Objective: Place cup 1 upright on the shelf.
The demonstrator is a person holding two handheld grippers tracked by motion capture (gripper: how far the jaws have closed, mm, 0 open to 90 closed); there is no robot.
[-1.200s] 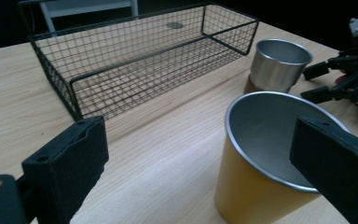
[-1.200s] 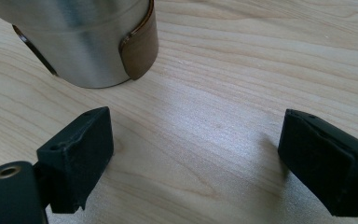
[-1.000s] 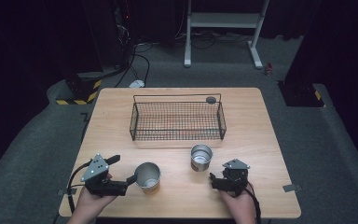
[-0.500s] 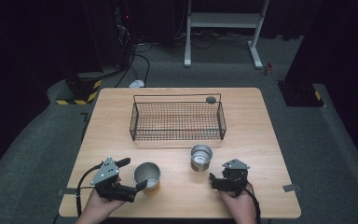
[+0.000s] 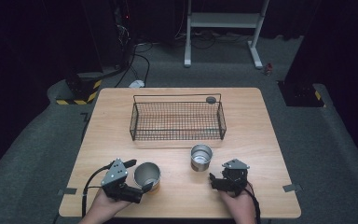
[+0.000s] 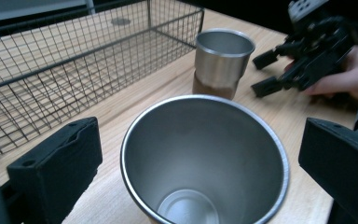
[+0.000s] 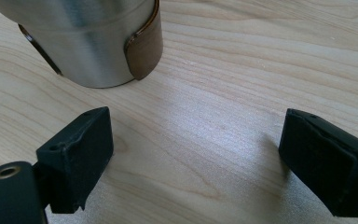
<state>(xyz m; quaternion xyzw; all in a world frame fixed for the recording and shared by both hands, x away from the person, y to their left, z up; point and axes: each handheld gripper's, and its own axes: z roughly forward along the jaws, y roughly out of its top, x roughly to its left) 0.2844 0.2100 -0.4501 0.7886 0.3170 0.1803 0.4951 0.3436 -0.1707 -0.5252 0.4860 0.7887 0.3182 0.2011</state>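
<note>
While the left hand-held gripper (image 5: 140,176) is straddling the near steel cup (image 5: 147,176) by the desk's (image 5: 261,121) front edge, its jaws are standing apart. The right hand-held gripper (image 5: 213,180) is sitting spread wide, just short of the second cup (image 5: 201,157).

Dark room, grey carpet (image 5: 37,154), wooden table (image 5: 256,140), white stand (image 5: 223,21) behind.

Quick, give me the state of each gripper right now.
Left gripper: open, jaws on either side of the near steel cup, not clamped.
Right gripper: open, holding nothing, just short of the far steel cup.
</note>
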